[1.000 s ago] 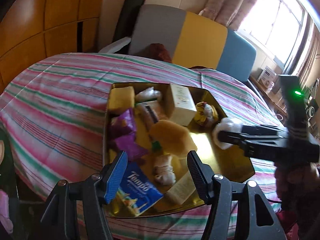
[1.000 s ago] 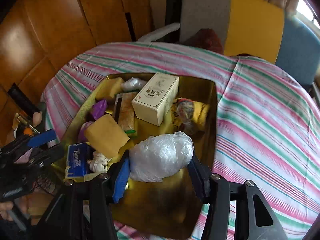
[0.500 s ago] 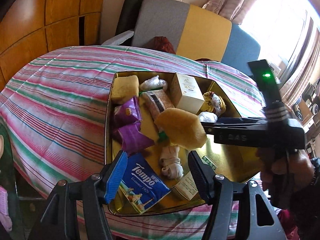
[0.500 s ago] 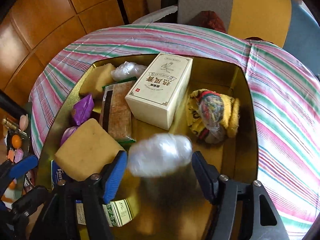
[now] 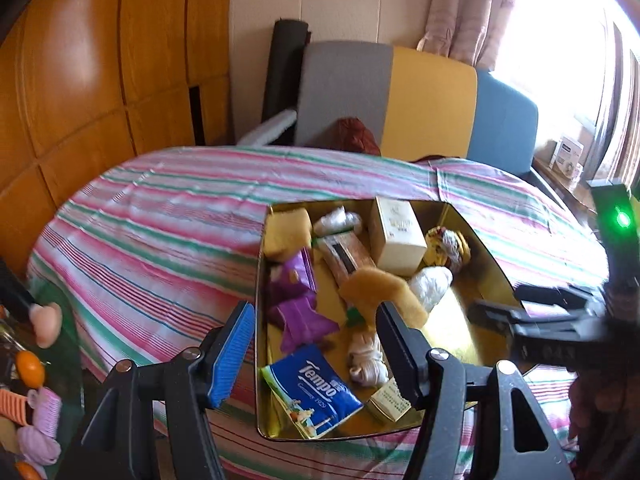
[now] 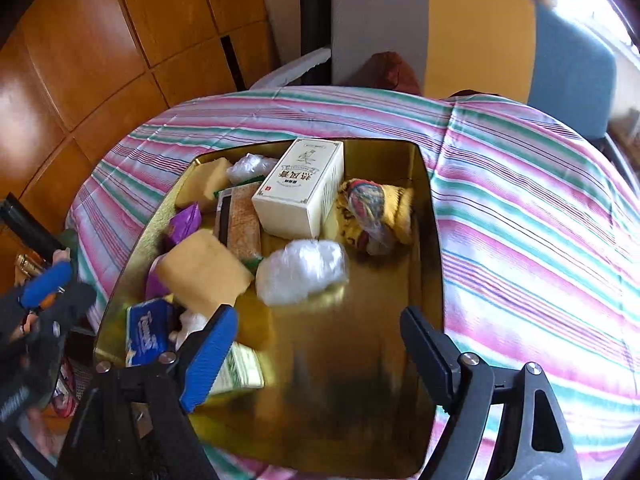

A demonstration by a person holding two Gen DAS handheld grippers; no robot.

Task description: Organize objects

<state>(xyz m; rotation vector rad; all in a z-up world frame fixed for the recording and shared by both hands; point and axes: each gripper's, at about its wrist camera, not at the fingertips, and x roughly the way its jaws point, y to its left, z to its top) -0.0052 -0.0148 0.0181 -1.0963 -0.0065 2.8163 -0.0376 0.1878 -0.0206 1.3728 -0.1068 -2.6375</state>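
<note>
A table covered with a striped cloth in pink, green and white fills the middle of both views. Behind it, on the far side, stands a seat back in grey, yellow and blue blocks, and to the left there is a wall of orange-brown wooden panels. On the far right a curtain hangs beside a bright window.

On the cloth lies a shallow golden tray with a shiny bottom. A crumpled white plastic bag rests on the bare bottom of the tray, near its middle, just beside a yellow sponge on its left and near a cream box with printed characters on its far side. The bag looks semi-transparent and wrinkled. To the right of the box lies a yellow patterned cloth bundle. At the near left corner of the tray is a blue Tempo tissue pack.

The right gripper is over the near part of the tray, and its jaws are opening with nothing between them; the bag lies free beyond the fingertips. The left gripper hovers at the near left edge of the tray with its jaws moderately wide and holds nothing.
</note>
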